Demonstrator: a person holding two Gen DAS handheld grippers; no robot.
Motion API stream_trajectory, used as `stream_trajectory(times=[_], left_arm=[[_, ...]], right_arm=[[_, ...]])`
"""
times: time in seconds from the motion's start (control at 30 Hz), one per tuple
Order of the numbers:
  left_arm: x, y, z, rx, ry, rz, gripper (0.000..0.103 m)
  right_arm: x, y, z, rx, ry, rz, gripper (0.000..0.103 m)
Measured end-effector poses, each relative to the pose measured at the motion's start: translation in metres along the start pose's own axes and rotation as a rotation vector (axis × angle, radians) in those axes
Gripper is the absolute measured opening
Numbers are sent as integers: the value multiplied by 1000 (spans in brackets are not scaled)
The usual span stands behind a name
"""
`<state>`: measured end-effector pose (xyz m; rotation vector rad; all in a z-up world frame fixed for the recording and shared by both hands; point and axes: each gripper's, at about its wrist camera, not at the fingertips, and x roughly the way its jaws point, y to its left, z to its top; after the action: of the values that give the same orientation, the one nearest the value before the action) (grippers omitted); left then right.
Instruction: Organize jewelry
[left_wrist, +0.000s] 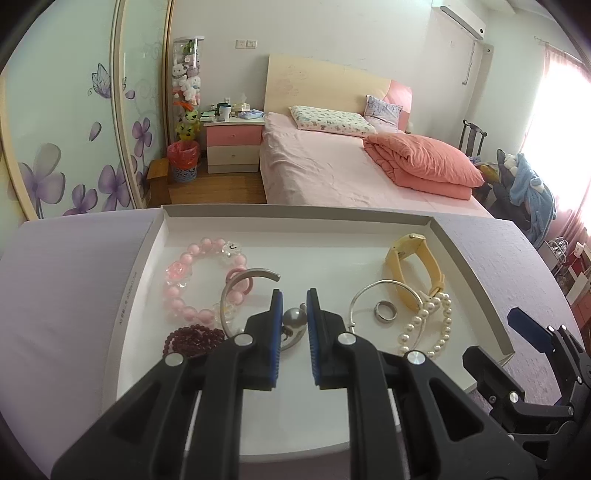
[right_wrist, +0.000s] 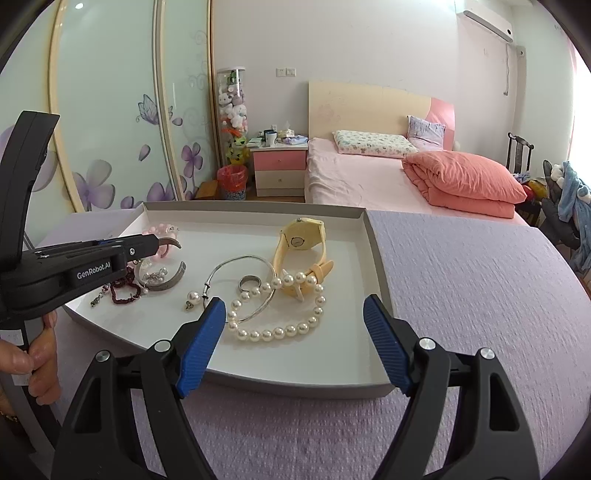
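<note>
Jewelry lies scattered in a shallow white tray (left_wrist: 461, 258) on the lavender-covered table (right_wrist: 461, 295). Left gripper (left_wrist: 294, 301) hangs low over the tray, its pads parted by a narrow gap, a grey pearl earring (left_wrist: 294, 317) showing between them just beyond the tips; whether they touch it I cannot tell. Right gripper (right_wrist: 294, 314) stands spread wide at the tray's near edge, gripping nothing, with the pearl bracelet (right_wrist: 275, 310) just ahead between its fingers and the yellow watch (right_wrist: 301, 236) farther on.
</note>
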<state>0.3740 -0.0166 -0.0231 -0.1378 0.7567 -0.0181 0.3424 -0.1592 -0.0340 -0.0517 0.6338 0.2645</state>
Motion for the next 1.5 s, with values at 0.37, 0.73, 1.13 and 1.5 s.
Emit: stream_trajectory(times=[0.37,0.73,1.13,1.5], left_arm=[[-7,5,0,-41,-36,38,82],[-16,26,-3,-123,-30,25,101],[-70,32,-25,5,-207,153,101],[-115,38,-54,-1,-246,118,101]], right_arm=[[-1,1,-3,0,3,-1,83],[1,2,-5,4,4,-7,94],[-5,8,0,5,-15,-24,102],[-25,24,-8,14,-21,5,102]])
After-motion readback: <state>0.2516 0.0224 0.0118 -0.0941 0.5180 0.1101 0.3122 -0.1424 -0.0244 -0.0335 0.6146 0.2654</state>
